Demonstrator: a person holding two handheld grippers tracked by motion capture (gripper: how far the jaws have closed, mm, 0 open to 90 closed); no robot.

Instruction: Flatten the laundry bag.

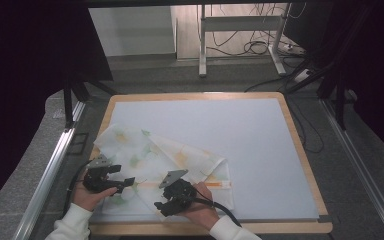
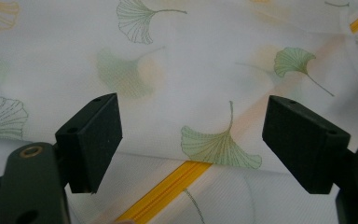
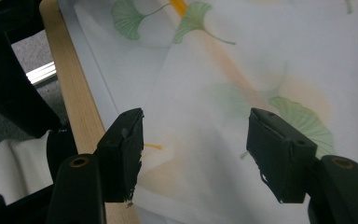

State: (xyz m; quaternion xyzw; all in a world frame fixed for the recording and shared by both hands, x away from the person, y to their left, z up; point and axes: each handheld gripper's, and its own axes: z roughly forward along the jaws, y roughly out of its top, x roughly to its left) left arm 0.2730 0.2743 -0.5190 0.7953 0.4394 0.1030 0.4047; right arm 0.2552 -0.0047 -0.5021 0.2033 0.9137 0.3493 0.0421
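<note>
No legible writing. Left gripper and right gripper: jaws wide, gripping nothing, above the white ginkgo-leaf-printed cloth with its yellow zipper.

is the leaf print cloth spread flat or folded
Folded: the cloth has one layer doubled over, its edge crossing the yellow stripe.

The folded cloth lies on the mat's near left part, near the table's front edge.
</note>
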